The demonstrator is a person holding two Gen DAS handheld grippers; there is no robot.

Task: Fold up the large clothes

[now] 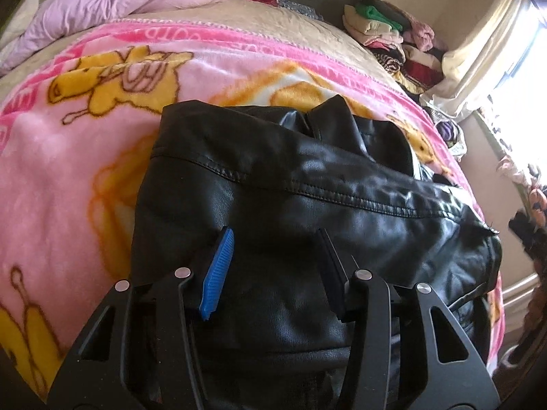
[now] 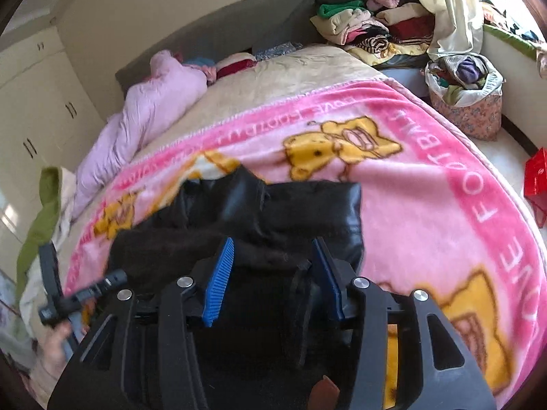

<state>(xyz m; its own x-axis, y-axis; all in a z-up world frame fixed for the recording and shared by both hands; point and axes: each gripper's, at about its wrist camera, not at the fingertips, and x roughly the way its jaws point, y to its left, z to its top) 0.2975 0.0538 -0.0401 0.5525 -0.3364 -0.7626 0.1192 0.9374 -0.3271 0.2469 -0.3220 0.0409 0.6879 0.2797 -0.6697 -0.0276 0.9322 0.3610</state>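
Left claw [image 1: 273, 270] apart over black jacket [image 1: 307, 188], right claw [image 2: 273, 273] apart above it

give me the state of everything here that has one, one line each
black leather jacket: folded into a bundle, lying on the blanket
pink blanket: spread flat over the bed
left gripper: open, over the jacket
right gripper: open, over the jacket
wardrobe doors: closed
fabric basket: full

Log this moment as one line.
task: fold clothes | black jacket bunched on pink blanket | left gripper open | right gripper open
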